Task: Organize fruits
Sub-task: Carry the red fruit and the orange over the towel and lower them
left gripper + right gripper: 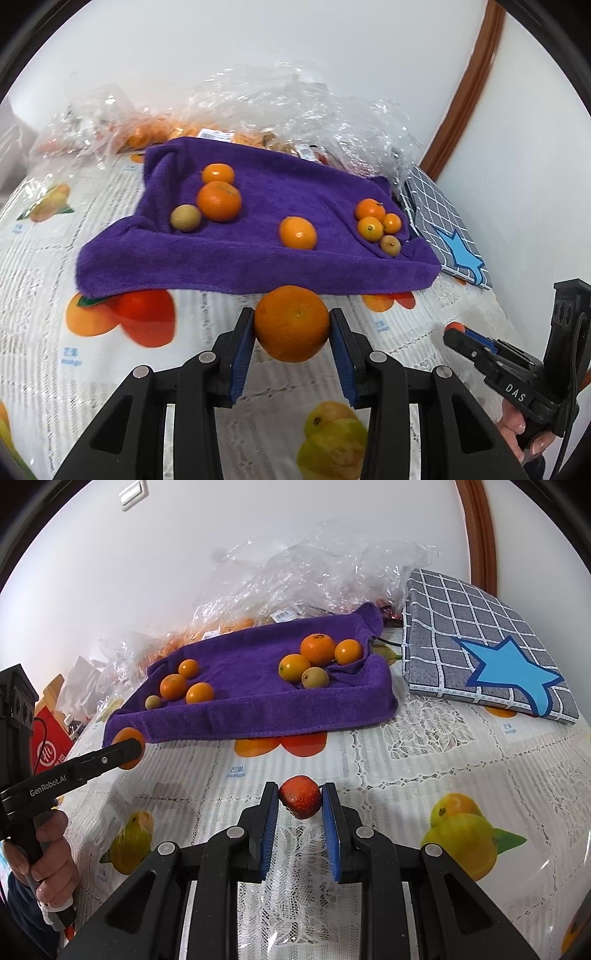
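Note:
My left gripper [292,328] is shut on a large orange [291,324], held above the table just in front of the purple towel [258,258]. My right gripper [300,800] is shut on a small red fruit [300,796] and holds it over the tablecloth. The towel carries one cluster of oranges with a small brown fruit [185,218] at its left, a single orange [298,232] in the middle, and a cluster of small oranges [370,228] at its right. In the right wrist view the left gripper [127,751] shows at the towel's [258,716] near left corner.
A fruit-printed tablecloth [406,775] covers the table. Crumpled clear plastic bags [277,107] with more oranges lie behind the towel by the white wall. A grey checked cushion with a blue star [480,642] lies right of the towel. A red box [48,746] stands far left.

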`<state>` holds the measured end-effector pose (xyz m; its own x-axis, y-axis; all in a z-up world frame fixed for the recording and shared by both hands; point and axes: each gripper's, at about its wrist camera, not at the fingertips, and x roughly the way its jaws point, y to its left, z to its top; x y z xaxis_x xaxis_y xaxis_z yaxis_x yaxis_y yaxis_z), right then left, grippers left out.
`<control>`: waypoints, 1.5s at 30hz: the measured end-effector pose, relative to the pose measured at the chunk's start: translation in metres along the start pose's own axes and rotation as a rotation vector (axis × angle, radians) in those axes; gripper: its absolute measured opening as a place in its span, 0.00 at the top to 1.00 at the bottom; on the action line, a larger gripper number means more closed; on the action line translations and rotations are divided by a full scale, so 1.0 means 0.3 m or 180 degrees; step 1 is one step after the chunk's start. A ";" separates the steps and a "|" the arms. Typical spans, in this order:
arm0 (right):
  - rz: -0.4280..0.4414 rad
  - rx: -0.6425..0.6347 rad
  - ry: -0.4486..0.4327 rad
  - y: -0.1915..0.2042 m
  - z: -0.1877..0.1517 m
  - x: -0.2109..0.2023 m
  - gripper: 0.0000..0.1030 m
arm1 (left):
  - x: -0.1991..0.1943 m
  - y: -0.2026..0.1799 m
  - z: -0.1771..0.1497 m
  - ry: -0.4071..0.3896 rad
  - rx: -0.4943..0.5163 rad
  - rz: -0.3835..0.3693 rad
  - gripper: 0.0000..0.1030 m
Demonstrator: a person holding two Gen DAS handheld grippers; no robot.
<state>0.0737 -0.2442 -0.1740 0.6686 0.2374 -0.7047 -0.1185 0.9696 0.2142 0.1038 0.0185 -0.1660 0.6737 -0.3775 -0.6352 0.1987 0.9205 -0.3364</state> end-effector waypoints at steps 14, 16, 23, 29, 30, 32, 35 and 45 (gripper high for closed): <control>-0.0086 0.0111 -0.0058 -0.053 0.026 -0.018 0.77 | -0.064 0.117 -0.002 -0.0042 -0.0236 0.0230 0.63; -0.0101 0.0083 -0.0091 -0.051 0.038 -0.024 0.77 | -0.071 0.124 0.007 -0.0056 -0.0241 0.0234 0.63; -0.0094 -0.0016 -0.0240 -0.035 0.100 -0.051 0.77 | -0.099 0.135 0.055 -0.0134 -0.0240 0.0258 0.63; -0.0072 -0.0076 -0.0345 -0.020 0.163 -0.057 0.77 | -0.115 0.127 0.118 -0.0229 -0.0192 0.0297 0.63; -0.0067 -0.0084 -0.0361 -0.019 0.175 -0.055 0.77 | -0.117 0.125 0.127 -0.0245 -0.0188 0.0299 0.63; -0.0058 -0.0094 -0.0379 -0.016 0.197 -0.051 0.77 | -0.118 0.122 0.146 -0.0269 -0.0183 0.0304 0.63; -0.0043 -0.0133 -0.0415 -0.007 0.231 -0.043 0.77 | -0.112 0.113 0.181 -0.0296 -0.0173 0.0301 0.63; 0.0102 -0.0223 -0.0379 0.032 0.316 0.044 0.77 | -0.034 0.078 0.276 -0.0254 -0.0113 0.0278 0.63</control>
<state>0.1508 -0.2373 -0.1171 0.7456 0.2637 -0.6120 -0.1894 0.9644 0.1848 0.1605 0.0523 -0.1100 0.7422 -0.2855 -0.6063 0.1124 0.9449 -0.3074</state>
